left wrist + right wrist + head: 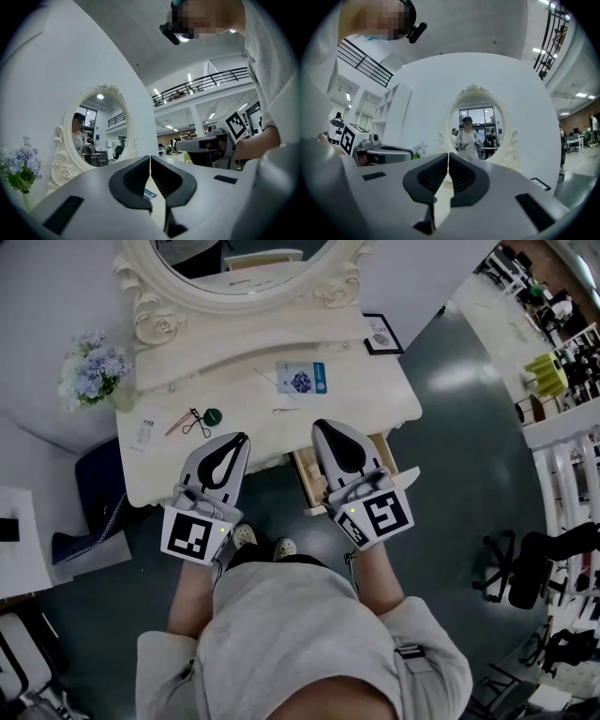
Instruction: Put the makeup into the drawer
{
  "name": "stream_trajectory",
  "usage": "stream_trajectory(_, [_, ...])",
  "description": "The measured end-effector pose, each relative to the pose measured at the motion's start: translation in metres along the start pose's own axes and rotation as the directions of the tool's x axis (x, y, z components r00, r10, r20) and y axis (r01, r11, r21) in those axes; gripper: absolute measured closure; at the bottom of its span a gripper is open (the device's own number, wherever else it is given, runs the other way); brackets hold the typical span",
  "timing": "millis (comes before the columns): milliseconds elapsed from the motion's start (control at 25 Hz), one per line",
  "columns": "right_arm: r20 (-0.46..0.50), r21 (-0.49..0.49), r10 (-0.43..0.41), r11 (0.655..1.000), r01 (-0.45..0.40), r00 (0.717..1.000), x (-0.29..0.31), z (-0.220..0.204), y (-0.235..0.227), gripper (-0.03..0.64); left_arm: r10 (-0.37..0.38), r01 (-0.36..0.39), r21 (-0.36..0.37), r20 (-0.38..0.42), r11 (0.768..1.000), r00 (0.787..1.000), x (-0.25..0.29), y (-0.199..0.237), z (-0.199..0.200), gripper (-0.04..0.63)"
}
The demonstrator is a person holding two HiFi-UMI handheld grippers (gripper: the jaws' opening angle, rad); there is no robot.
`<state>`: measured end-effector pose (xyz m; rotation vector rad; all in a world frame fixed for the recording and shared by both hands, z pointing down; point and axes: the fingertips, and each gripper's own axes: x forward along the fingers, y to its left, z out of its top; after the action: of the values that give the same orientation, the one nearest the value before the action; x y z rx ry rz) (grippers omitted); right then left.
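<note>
On the cream vanity table (pixel 375 395) lie the makeup items: a blue-and-white packet (pixel 302 378), an eyelash curler (pixel 195 422), a small green round pot (pixel 213 415) and a brown pencil (pixel 175 424). The drawer (pixel 307 476) under the table's front right stands pulled out, partly hidden beneath my right gripper (pixel 320 425). That gripper is shut and empty, level above the drawer and the table's front edge. My left gripper (pixel 243 437) is shut and empty too, at the front edge near the green pot. The packet (pixel 150 193) shows past the closed left jaws.
An oval mirror (pixel 246 268) in an ornate frame stands at the table's back. A vase of pale flowers (pixel 94 367) sits at the left corner, a small picture frame (pixel 382 334) at the right. A white card (pixel 142 434) lies at the left. Dark floor surrounds the table.
</note>
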<state>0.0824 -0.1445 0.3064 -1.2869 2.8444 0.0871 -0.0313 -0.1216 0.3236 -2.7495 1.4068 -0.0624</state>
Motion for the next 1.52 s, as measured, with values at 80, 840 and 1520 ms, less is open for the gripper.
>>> stream_trajectory(80, [0.002, -0.001, 0.007, 1.000, -0.007, 1.000, 0.000, 0.001, 0.002, 0.595, -0.002, 0.002, 0.002, 0.001, 1.000, 1.000, -0.001, -0.002, 0.001, 0.583])
stream_trajectory(840, [0.028, 0.017, 0.026, 1.000, -0.026, 0.999, -0.004, 0.006, 0.008, 0.595, 0.015, -0.015, 0.008, 0.009, 1.000, 1.000, -0.008, -0.006, 0.004, 0.583])
stream_trajectory(1520, [0.029, 0.011, 0.022, 1.000, -0.022, 0.999, -0.010, 0.004, 0.008, 0.597, 0.013, -0.013, 0.002, 0.022, 1.000, 1.000, -0.009, -0.011, 0.004, 0.583])
